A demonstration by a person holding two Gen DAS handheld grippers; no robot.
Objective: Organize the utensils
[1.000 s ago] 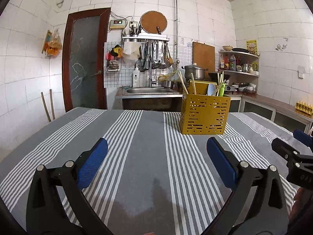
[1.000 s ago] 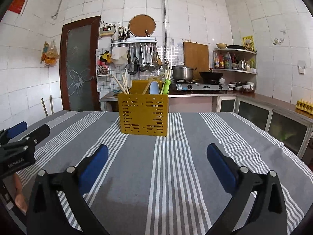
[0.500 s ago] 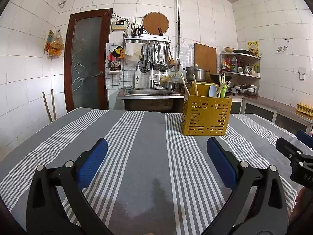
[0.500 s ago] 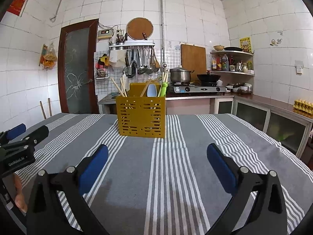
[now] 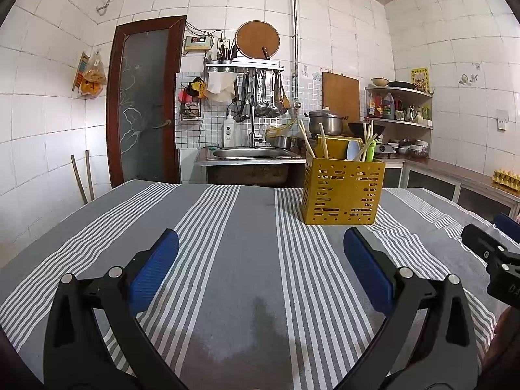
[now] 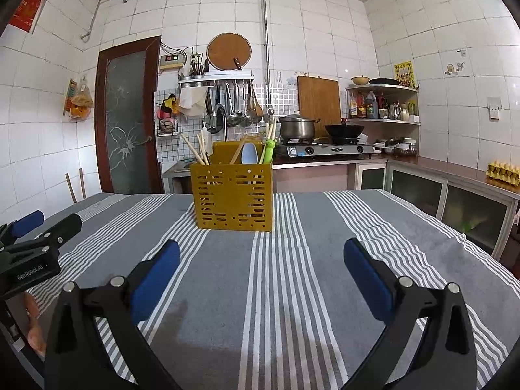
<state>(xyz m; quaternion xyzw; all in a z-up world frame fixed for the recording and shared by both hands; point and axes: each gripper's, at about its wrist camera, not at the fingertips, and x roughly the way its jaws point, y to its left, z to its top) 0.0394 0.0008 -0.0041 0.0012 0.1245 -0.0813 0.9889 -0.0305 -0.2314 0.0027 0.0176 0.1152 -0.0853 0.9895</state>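
A yellow perforated utensil holder (image 5: 343, 191) stands upright on the striped tablecloth, ahead and to the right in the left wrist view and ahead, left of centre, in the right wrist view (image 6: 232, 196). Wooden chopsticks (image 6: 195, 152), a light blue spoon (image 6: 249, 154) and a green utensil (image 6: 268, 151) stick out of it. My left gripper (image 5: 260, 243) is open and empty, well short of the holder. My right gripper (image 6: 261, 250) is open and empty too. Each gripper shows at the edge of the other's view.
The grey and white striped tablecloth (image 5: 253, 260) covers the table. Behind it are a sink counter (image 5: 253, 154), a stove with a pot (image 6: 297, 128) and a wok, shelves and a door (image 6: 126, 123). An egg tray (image 6: 502, 170) sits on the right counter.
Both cameras have tilted or drawn back slightly, so the holder sits a little lower in view. Both grippers stay open and empty.
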